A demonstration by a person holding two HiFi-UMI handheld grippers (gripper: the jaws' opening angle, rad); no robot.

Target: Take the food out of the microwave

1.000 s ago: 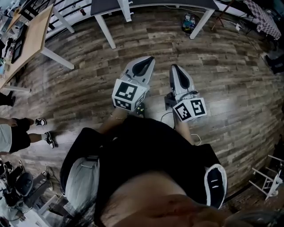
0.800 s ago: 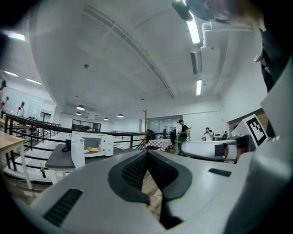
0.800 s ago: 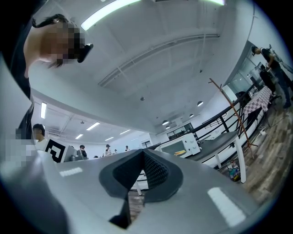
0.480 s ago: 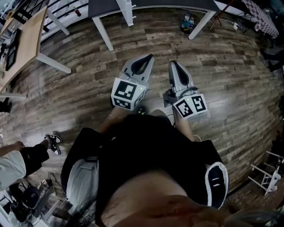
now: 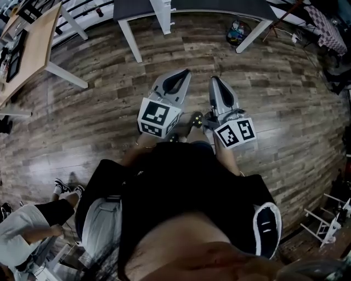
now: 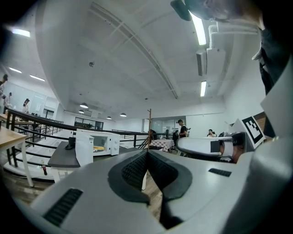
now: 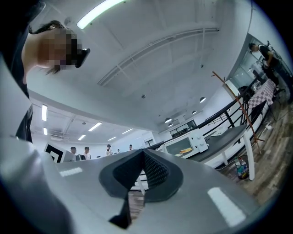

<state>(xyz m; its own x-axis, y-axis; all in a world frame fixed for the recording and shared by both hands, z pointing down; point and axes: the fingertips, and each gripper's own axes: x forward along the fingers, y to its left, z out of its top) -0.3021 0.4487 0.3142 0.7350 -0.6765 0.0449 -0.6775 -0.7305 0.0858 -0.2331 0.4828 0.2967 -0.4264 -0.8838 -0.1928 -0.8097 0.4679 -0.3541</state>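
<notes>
While the head view looks steeply down, the left claw [image 5: 184,76] and right claw [image 5: 214,82] sit side by side above the wood floor [image 5: 274,82], well apart from the desk [image 5: 219,5].

Left gripper view: claw fully closed, nothing in it. White microwave [image 6: 98,144] stands on the desk, door open, yellowish food [image 6: 98,148] inside.

Right gripper view: claw pressed closed, empty. Microwave ahead on the desk, food inside.
</notes>
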